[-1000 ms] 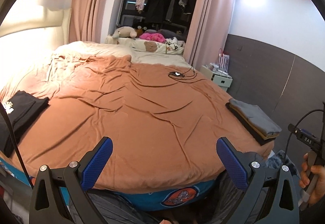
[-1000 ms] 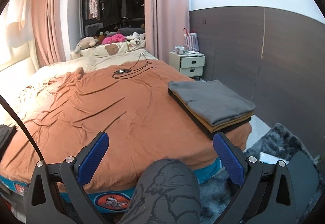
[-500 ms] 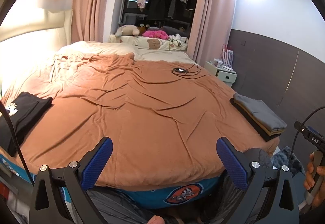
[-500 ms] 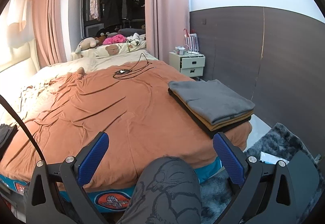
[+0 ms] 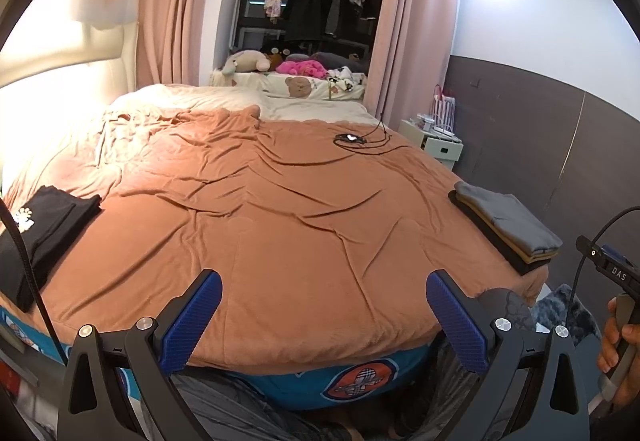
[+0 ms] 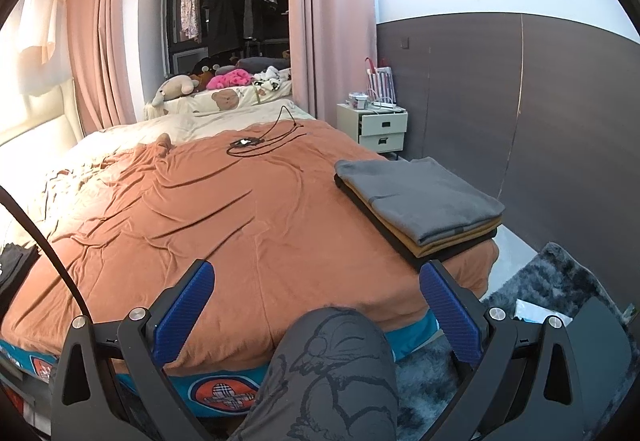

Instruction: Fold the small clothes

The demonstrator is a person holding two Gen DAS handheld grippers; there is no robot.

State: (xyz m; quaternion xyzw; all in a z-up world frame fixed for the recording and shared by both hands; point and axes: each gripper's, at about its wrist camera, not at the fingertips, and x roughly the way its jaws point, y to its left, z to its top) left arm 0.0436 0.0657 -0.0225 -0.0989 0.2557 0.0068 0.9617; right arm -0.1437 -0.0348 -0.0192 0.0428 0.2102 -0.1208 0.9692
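I have raised my left gripper (image 5: 324, 315) a little while my right gripper (image 6: 318, 311) stays still, both wide open and empty, so the black garment (image 5: 42, 225) waits unfolded beside the finished stack (image 6: 420, 201).

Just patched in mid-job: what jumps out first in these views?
The rumpled orange blanket fills both views, bare in the middle. A folded stack, grey on top, sits at its right edge, and a black garment lies at the left edge. Both grippers, left and right, hang open and empty.
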